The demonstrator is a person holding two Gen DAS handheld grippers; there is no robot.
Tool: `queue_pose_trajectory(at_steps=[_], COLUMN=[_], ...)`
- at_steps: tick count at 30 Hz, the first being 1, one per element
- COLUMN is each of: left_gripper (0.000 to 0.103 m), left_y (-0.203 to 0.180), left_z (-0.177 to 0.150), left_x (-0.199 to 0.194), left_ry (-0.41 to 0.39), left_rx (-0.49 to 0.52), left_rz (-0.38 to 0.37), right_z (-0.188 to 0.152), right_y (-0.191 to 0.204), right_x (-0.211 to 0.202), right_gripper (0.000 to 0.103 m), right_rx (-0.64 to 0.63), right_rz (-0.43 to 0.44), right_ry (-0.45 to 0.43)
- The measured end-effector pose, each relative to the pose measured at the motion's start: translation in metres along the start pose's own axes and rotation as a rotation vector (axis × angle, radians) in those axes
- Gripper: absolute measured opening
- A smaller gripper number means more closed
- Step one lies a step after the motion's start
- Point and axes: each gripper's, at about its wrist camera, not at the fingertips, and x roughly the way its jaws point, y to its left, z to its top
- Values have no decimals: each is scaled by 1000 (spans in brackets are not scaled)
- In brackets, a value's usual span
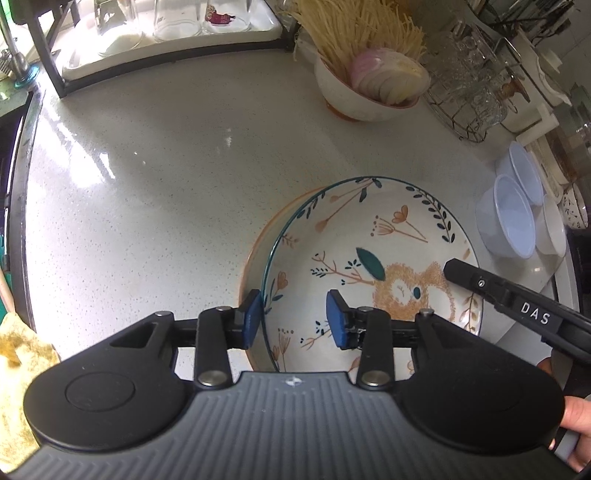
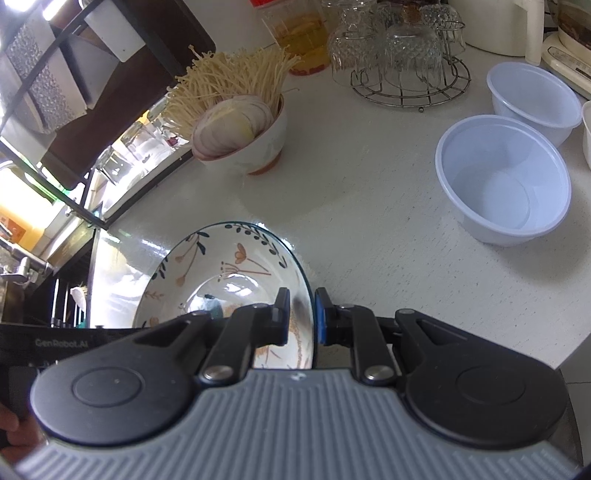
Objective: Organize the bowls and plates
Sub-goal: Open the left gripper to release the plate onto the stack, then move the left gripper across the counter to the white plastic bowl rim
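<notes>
The desk [image 1: 155,155] was a pale, finely speckled stone slab with a glossy sheen. At its near edge, toward five o'clock in the left wrist view, sat a shallow round ceramic bowl [image 1: 373,236], white-glazed with a thin dark-teal rim, painted with orange flowers, teal leaves and a fuzzy tan animal; it rested inside a second dish [image 1: 258,251] with an orange-brown rim that peeked out at its nine o'clock side. The left tool [image 1: 293,317] stood spread apart, its blue rubber pads [image 1: 336,319] on either side of the bowl's near rim, one outside the wall and one inside, neither pressing on it. The right tool [image 2: 301,317] was pressed nearly together, pinching the painted bowl's rim between its pads at the bowl's three o'clock side; in the left view its black finger marked DAS reached over the rim from four o'clock. At one o'clock stood a deeper white ceramic bowl [image 1: 354,99] with a terracotta foot, packed with a sheaf of thin enoki mushrooms [image 1: 354,33] and a fan of sliced purple onion [image 1: 384,74]. Toward three o'clock sat two empty translucent plastic tubs [image 2: 502,181], smooth, round and lipped, side by side, with a white bowl just beyond them. Behind, a round wire rack [image 2: 410,85] carried upturned cut-glass cups, and plain glasses stood on a white tray [image 1: 173,48] at eleven o'clock.
</notes>
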Motion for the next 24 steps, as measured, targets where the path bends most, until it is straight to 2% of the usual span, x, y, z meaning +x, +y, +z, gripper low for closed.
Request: queue_pose_trajectory(at_steps=[9,12,16,19,24], left_gripper=[52,57,57,57,57], left_y=[3,0,-1,-8,-20], left_z=[-4,-4,-6,-6,-7], left_x=[-13,-18,-33,-45,-71], left_ry=[-16,-25,-82,-127,-210], left_rx=[-23,2,26,56,83], left_rz=[-21,29,8,30,18], right_z=[-2,-2,-2,0,5], right_y=[2,1,3,6,11], right_x=[2,1,-4,-12,-36], right_gripper=[17,18,17,17,17], right_rx=[0,10,9,-4,-24], right_rz=[8,11,24,26,35], right_ry=[-7,-12,-41,-71,-138])
